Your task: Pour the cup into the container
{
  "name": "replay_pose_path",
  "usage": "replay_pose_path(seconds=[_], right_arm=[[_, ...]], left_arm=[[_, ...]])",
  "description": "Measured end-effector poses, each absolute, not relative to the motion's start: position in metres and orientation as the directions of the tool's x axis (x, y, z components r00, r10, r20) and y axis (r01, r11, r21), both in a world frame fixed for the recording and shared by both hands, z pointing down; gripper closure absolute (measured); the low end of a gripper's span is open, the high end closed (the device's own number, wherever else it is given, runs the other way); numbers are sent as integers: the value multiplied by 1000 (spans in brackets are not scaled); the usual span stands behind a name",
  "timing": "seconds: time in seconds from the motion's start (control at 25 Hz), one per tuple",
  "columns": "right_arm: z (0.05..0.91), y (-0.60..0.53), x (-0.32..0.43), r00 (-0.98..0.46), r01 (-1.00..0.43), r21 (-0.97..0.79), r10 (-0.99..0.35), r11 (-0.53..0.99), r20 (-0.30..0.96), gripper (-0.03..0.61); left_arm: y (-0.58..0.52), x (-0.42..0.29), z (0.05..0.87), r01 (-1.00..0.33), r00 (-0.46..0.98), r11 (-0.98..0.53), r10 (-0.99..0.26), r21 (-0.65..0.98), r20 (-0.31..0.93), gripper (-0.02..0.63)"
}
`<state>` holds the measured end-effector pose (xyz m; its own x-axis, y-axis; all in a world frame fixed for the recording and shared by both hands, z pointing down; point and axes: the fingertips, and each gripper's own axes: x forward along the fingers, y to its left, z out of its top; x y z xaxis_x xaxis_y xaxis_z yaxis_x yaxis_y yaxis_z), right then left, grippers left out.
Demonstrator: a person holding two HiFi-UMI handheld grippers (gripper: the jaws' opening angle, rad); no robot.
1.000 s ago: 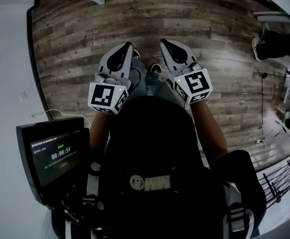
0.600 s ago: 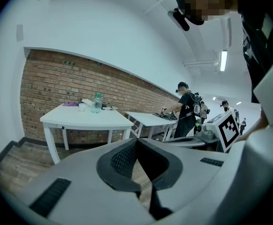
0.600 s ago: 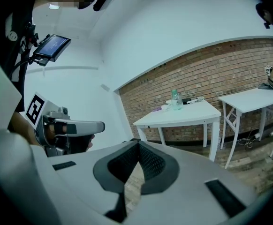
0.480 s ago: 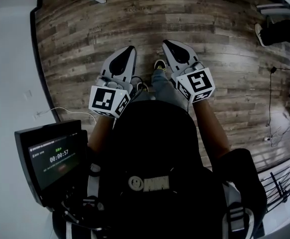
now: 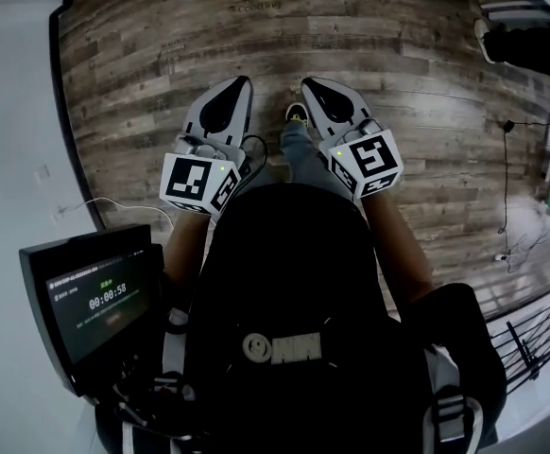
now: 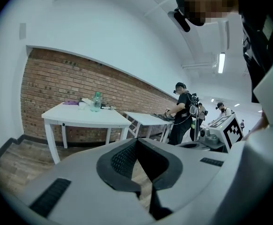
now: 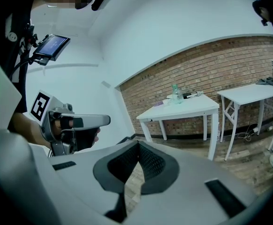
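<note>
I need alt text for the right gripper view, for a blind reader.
The right gripper, shut and empty, points toward a white table by a brick wall; a bottle stands on it. The left gripper shows at left.

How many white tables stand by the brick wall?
2. One white table carries a greenish clear bottle; the second white table stands right of it, partly cut off. More may be hidden.
</note>
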<state>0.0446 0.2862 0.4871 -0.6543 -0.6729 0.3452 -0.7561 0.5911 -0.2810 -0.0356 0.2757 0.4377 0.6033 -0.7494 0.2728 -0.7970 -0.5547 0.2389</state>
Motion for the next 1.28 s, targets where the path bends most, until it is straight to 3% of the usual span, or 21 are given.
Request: replay_pose_path(seconds=[0.48, 0.92, 1.28], right_arm=[[491, 299, 36, -647, -762, -274, -672, 587, 360, 574], [487, 436, -15, -602, -795, -213, -696, 568, 392, 574], [489, 486, -23, -635, -763, -217, -643, 609, 428, 574]], left_arm=[[287, -39, 445, -778, 628, -575, -725, 253, 282, 609], [415, -96, 428, -755, 649, -590, -736, 285, 195, 609], [470, -101, 434, -780, 624, -577, -750, 244, 221, 609]])
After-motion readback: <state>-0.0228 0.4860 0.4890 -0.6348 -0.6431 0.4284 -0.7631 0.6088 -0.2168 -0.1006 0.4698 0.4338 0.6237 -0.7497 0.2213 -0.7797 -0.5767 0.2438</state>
